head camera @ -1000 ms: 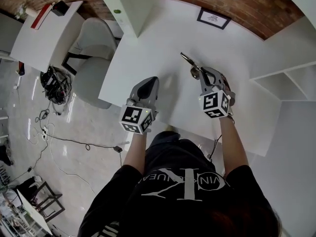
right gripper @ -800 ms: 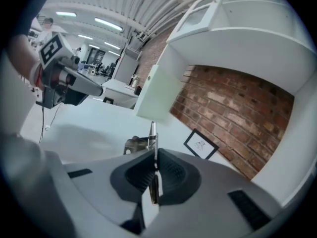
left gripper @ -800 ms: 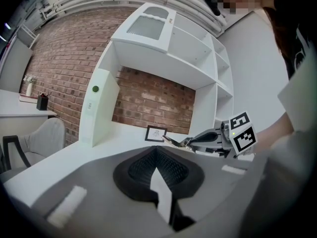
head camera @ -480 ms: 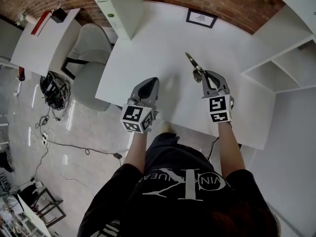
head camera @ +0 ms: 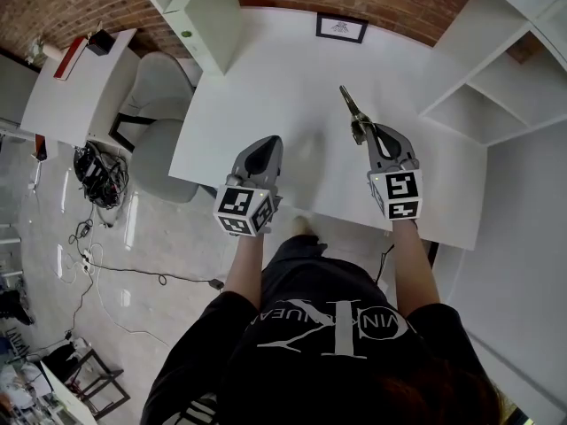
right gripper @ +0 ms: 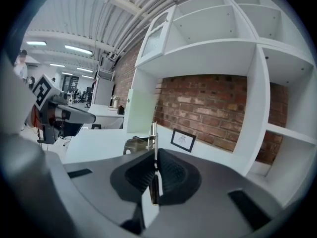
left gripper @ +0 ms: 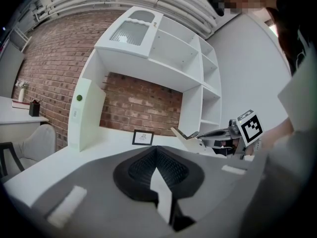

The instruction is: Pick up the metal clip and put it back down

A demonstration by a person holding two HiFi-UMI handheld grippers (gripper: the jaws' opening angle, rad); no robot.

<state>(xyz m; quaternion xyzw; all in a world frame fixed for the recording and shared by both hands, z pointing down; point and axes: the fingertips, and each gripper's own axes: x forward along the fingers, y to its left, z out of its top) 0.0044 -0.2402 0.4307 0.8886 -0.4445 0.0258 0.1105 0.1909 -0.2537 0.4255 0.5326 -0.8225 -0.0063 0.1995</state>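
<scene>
Above table [head camera: 266, 78], clip [head camera: 353, 113] between right fingers [right gripper: 174, 175]

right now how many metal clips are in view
1. The metal clip is clamped in the right gripper, over the white desk. No other shows.

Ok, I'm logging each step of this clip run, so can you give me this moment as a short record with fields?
left tongs: shut, empty, low over the near part of the table
right tongs: shut on the clip
clip: metal, sticks forward out of the right tongs, seems lifted off the table
table: white
card: framed, at the table's far edge by the brick wall
task stage: clip picked up, not yet put back down
</scene>
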